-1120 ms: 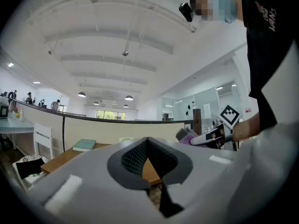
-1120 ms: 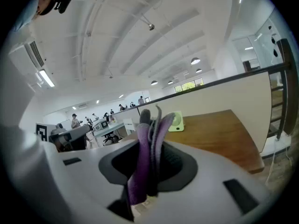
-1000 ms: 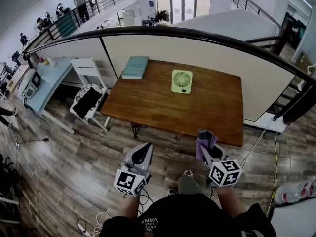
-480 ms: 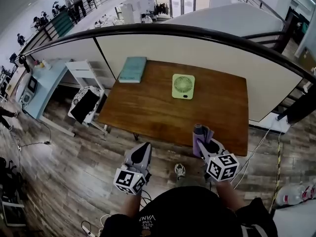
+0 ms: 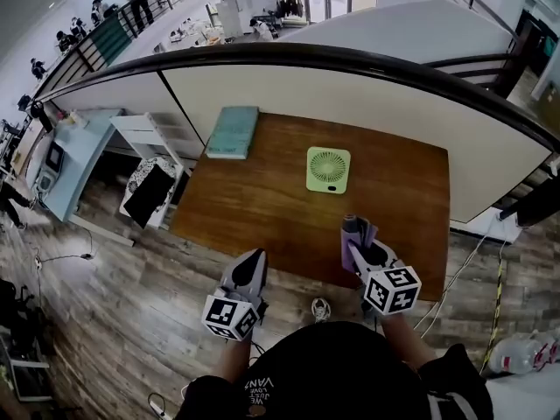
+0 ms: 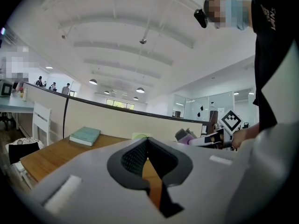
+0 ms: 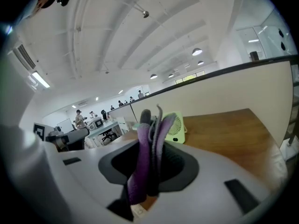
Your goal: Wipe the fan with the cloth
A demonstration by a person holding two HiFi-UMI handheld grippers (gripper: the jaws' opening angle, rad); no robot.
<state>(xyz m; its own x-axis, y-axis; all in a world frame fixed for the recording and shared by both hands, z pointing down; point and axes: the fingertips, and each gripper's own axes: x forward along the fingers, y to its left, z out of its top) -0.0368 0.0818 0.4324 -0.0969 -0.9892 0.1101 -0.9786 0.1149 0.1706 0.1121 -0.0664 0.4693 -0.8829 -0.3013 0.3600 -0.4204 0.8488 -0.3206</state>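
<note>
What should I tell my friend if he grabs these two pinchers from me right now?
Left gripper: shut and empty, held near the front edge of the table.
Right gripper: shut on the purple cloth, over the table's front edge.
The green fan stands further back on the table, apart from the cloth. A teal book lies at the far left corner.
Done: the cloth is in hand.
Left: bring the cloth to the fan and wipe it; no wiping has begun.

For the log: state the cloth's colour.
The cloth is purple; the right gripper view shows it best.
</note>
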